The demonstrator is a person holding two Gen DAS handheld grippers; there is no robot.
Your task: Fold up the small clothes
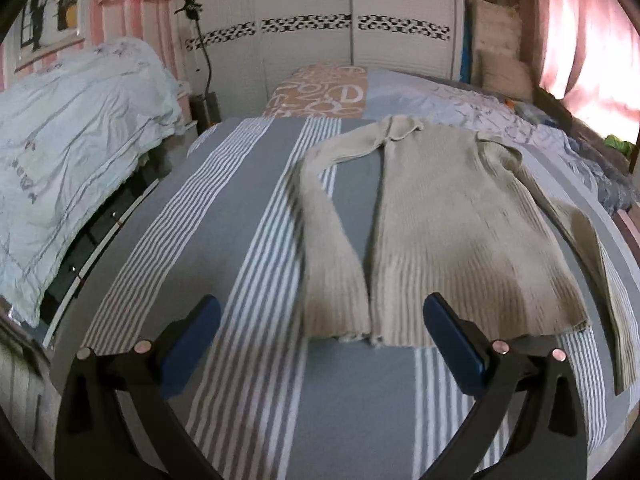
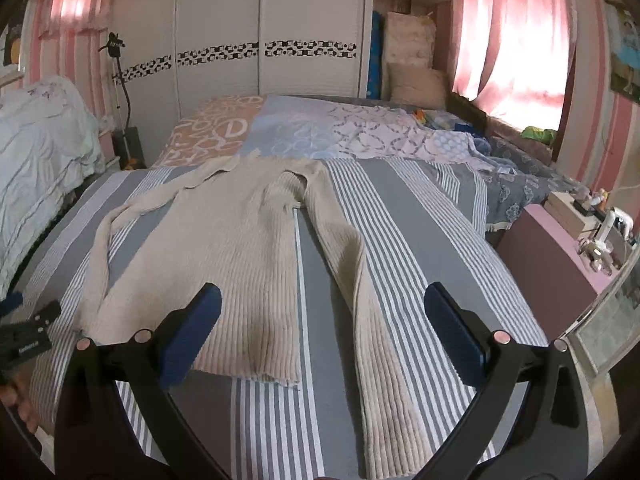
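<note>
A beige ribbed knit sweater lies spread flat on the grey-and-white striped bed cover, collar away from me and both sleeves stretched down its sides. My left gripper hovers open just above the hem, blue pads wide apart with nothing between them. In the right wrist view the same sweater lies ahead, its right sleeve running toward me between the fingers. My right gripper is open above that sleeve and holds nothing. The left gripper's body shows at the far left edge.
A heap of pale bedding rises left of the bed. Patterned pillows and crumpled sheets lie at the bed's far end before a white wardrobe. A pink side table with small items stands on the right.
</note>
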